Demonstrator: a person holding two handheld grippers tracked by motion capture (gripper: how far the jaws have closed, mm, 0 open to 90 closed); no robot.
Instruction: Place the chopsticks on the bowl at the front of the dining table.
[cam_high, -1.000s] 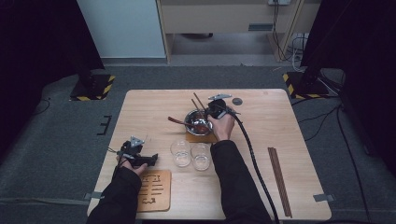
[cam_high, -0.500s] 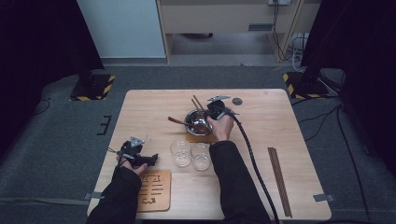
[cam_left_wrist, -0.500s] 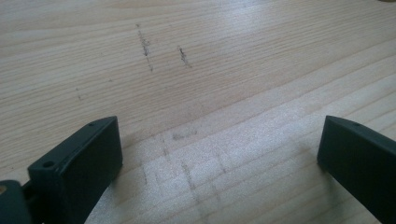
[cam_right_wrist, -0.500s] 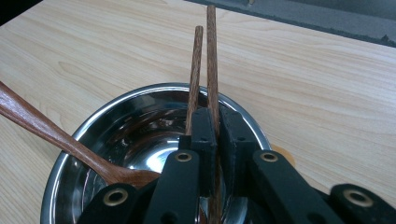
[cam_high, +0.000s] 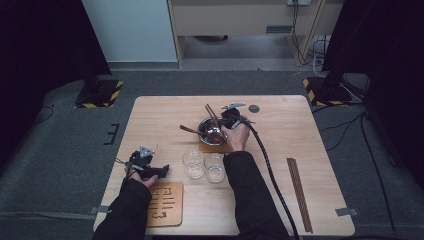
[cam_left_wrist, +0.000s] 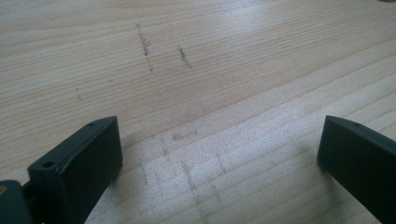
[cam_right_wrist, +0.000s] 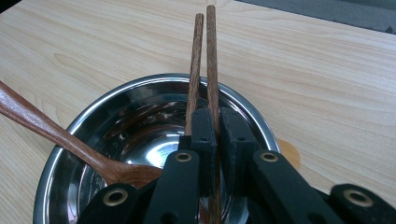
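Observation:
A steel bowl stands on a brown coaster at the table's middle back. In it lies a wooden spoon, handle out to the left. My right gripper hangs over the bowl's right rim, shut on one dark chopstick that runs between its pads. The second chopstick lies close along the outside of the left jaw. Both sticks slant out past the far rim. My left gripper rests open on bare wood at the front left.
Two empty glasses stand side by side in front of the bowl. A slotted wooden board lies near the front edge by the left hand. Another pair of chopsticks lies at the right, and a small dark disc at the back.

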